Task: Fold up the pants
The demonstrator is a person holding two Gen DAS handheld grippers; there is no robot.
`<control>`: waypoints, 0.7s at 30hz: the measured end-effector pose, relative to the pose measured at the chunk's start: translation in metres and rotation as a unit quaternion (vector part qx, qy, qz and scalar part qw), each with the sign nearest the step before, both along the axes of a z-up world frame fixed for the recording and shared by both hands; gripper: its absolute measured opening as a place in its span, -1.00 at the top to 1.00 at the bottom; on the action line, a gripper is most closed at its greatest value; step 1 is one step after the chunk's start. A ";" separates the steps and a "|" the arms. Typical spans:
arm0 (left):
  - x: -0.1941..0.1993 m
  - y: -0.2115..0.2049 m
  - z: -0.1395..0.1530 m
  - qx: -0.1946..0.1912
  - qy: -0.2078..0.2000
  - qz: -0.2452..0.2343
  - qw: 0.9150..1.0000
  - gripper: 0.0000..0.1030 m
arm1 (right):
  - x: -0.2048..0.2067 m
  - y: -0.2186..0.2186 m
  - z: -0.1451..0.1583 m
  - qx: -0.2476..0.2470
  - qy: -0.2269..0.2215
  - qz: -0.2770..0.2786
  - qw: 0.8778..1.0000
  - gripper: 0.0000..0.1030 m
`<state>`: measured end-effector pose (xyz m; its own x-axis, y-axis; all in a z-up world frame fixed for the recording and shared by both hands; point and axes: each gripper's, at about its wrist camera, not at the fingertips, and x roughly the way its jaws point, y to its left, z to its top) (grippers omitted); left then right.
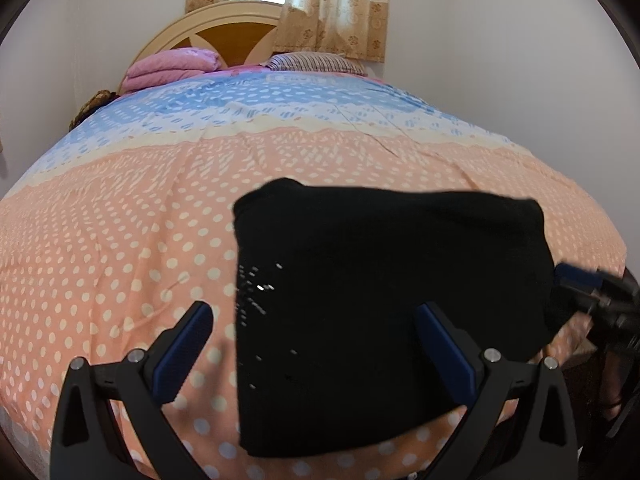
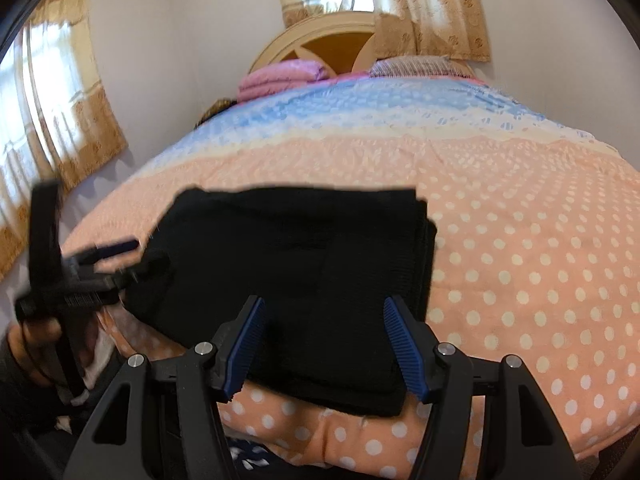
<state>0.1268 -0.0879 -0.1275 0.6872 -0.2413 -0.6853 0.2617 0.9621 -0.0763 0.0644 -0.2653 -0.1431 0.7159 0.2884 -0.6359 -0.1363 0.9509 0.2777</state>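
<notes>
**Pants folded, both grippers free**

Pants (image 2: 288,280) are seen as a compact black rectangle on the bed (image 2: 520,240), near the front edge, layers stacked at the right side. L gripper (image 1: 316,344) is held wide apart above the left portion, nothing pinched. R gripper (image 2: 324,340) is likewise spread, nothing between pads, pants just below. Fold is judged approx done; splayed jaws suggest release or a final pat-down. Pillows (image 1: 168,68) are kept well apart at the headboard.
</notes>
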 end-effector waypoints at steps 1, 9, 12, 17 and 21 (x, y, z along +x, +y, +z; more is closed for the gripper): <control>-0.001 -0.002 -0.002 0.003 0.003 -0.003 1.000 -1.00 | -0.001 0.000 0.005 0.001 -0.009 0.000 1.000 -0.23; -0.006 -0.014 -0.011 0.015 0.010 -0.012 1.000 -1.00 | 0.044 0.022 0.021 0.050 -0.024 0.039 0.998 -0.24; -0.007 -0.013 -0.014 0.020 0.012 -0.014 1.000 -1.00 | 0.074 0.026 0.010 0.080 0.010 0.050 0.995 -0.24; -0.005 -0.013 -0.017 0.017 0.019 -0.016 1.000 -1.00 | 0.095 0.012 -0.013 0.099 0.058 0.017 0.993 -0.24; -0.006 -0.012 -0.015 0.012 0.023 -0.015 1.000 -1.00 | 0.063 0.012 0.005 0.074 0.035 0.020 0.996 -0.24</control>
